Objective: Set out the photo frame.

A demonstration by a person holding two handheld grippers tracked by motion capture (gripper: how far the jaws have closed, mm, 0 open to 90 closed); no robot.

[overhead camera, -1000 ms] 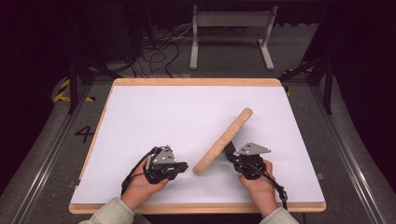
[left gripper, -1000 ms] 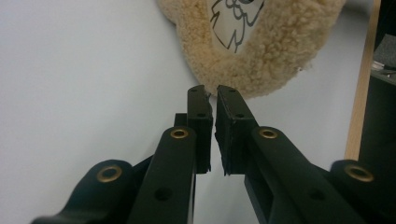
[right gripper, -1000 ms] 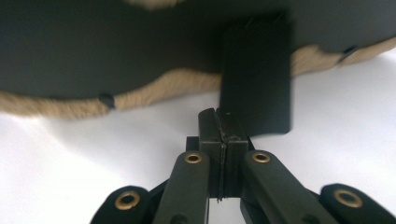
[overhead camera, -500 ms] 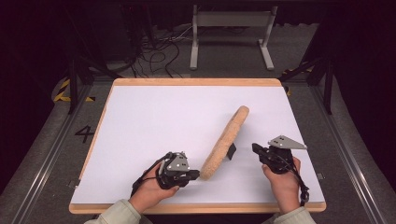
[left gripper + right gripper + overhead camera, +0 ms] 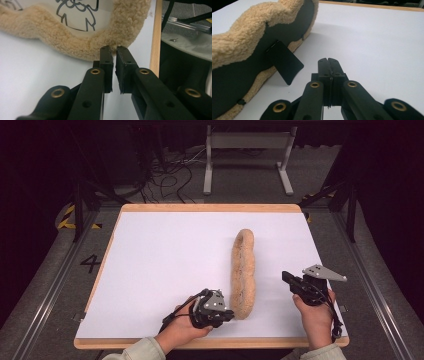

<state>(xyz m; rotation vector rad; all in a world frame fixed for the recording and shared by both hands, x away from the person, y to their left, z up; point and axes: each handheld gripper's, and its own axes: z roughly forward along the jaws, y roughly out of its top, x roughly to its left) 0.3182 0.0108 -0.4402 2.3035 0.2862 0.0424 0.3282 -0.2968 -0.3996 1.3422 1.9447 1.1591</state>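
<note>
A long tan fleece piece (image 5: 243, 270) lies on the white table (image 5: 160, 255), running almost straight from near to far. My left gripper (image 5: 231, 313) is at its near end. In the left gripper view the jaws (image 5: 114, 48) stand a hair apart, pinching the fleece's rim (image 5: 100, 42), with a white printed lining (image 5: 75, 12) beyond. My right gripper (image 5: 285, 276) hovers right of the fleece, shut and empty. In the right gripper view its tips (image 5: 327, 60) meet, and the fleece (image 5: 239, 42) shows a black side with a black tag (image 5: 285, 63).
The table has a wooden rim (image 5: 210, 208), and its near edge lies just under both hands. Beyond the far edge stand a metal frame (image 5: 247, 150) and loose cables (image 5: 170, 175) on the dark floor. White surface lies bare left of the fleece.
The fleece has swung from a diagonal to nearly straight; its near end slid right together with my left gripper. My right gripper drew away from it, rightwards and up.
</note>
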